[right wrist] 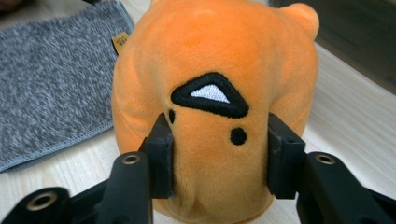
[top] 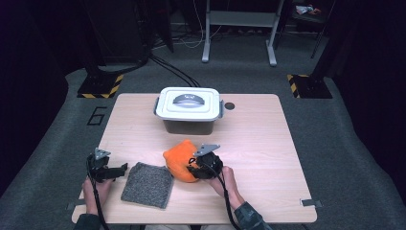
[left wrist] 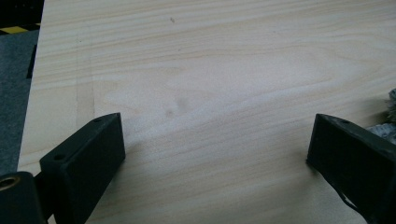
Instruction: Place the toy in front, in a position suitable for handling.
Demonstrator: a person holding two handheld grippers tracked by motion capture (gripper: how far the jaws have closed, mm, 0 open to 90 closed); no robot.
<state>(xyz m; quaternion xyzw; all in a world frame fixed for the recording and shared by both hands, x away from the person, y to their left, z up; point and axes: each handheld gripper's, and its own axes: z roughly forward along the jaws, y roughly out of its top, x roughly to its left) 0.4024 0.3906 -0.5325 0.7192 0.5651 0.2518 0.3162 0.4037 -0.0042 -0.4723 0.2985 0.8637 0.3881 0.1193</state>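
An orange plush toy [top: 181,160] with a black stitched mouth and dots lies near the middle of the wooden table [top: 258,143]. My right gripper [top: 194,165] is shut on the orange plush toy [right wrist: 219,70], its two black pads pressing into the soft body from both sides. A grey towel [top: 147,184] lies flat left of the toy, and the grey towel [right wrist: 51,79] lies beside the toy in the right gripper view. My left gripper [top: 122,168] rests at the table's left front, open, with bare wood between its fingers [left wrist: 93,154].
A white-lidded grey box [top: 189,109] with a handle and side latches stands at the back middle of the table. A small dark round hole [top: 230,106] sits just right of it. The person's hands hold both grippers at the near edge.
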